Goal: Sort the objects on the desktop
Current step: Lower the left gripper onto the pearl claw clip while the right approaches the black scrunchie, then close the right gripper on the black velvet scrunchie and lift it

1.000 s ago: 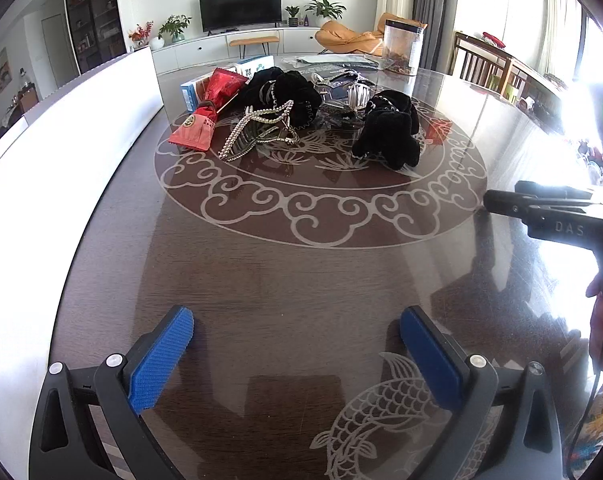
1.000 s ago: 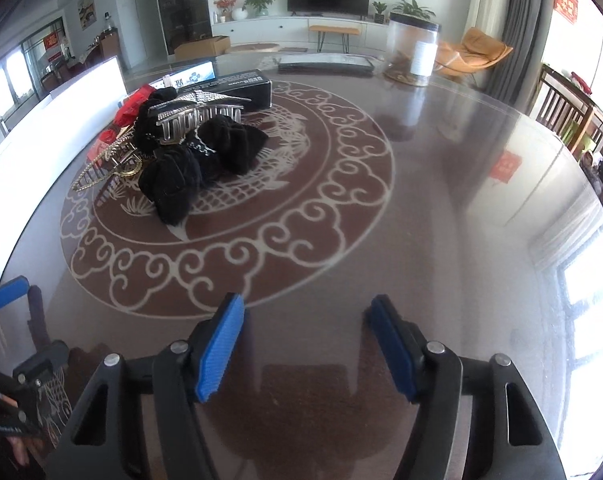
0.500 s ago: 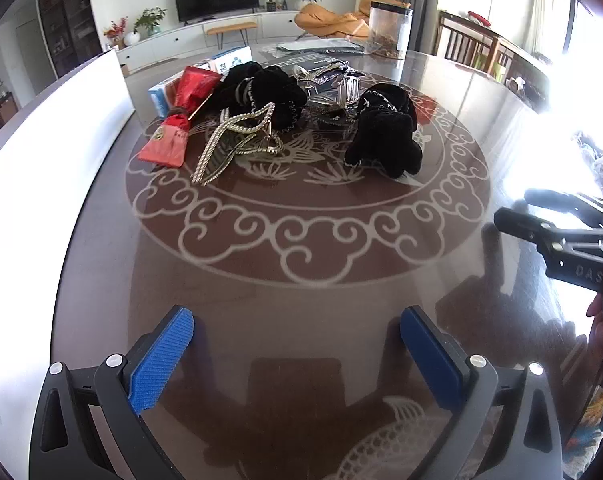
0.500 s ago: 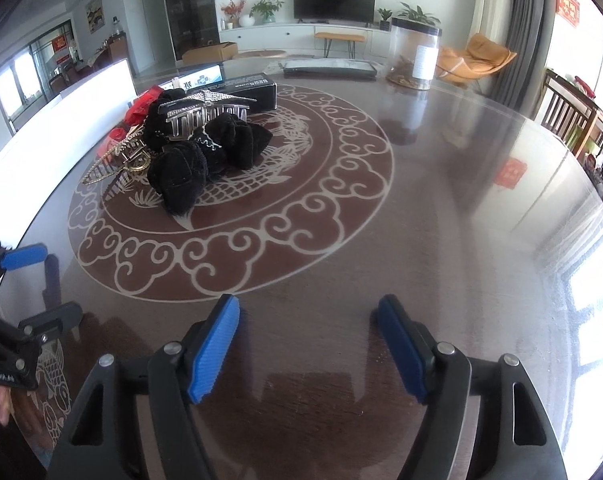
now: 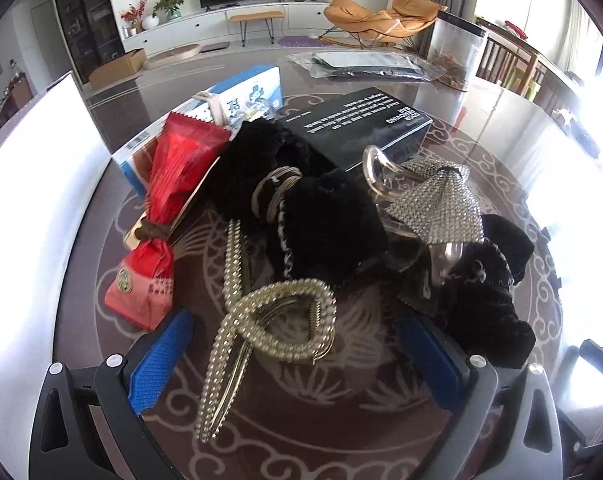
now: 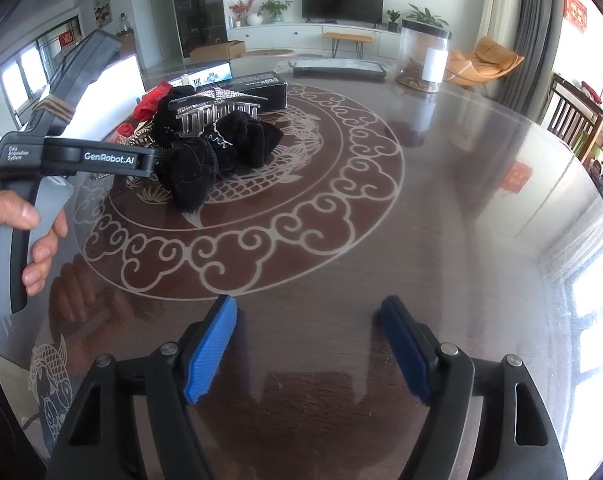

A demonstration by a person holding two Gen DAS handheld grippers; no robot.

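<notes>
Left gripper (image 5: 297,354) jaws wide apart, straddling the pearl hair clip (image 5: 277,328) at the pile's near edge mid-worktop; clip's long axis runs along the jaws. Right gripper (image 6: 307,350) spread, empty, well apart.

Item count on the desk (image 5: 481,128): one red packet (image 5: 169,184), one blue-white box (image 5: 237,100), one black box (image 5: 361,128), two pearl clips (image 5: 289,320), one rhinestone claw clip (image 5: 437,204), at least two black plush pieces (image 5: 325,224), one clear jar (image 5: 455,54), one flat bag (image 5: 361,65).
</notes>
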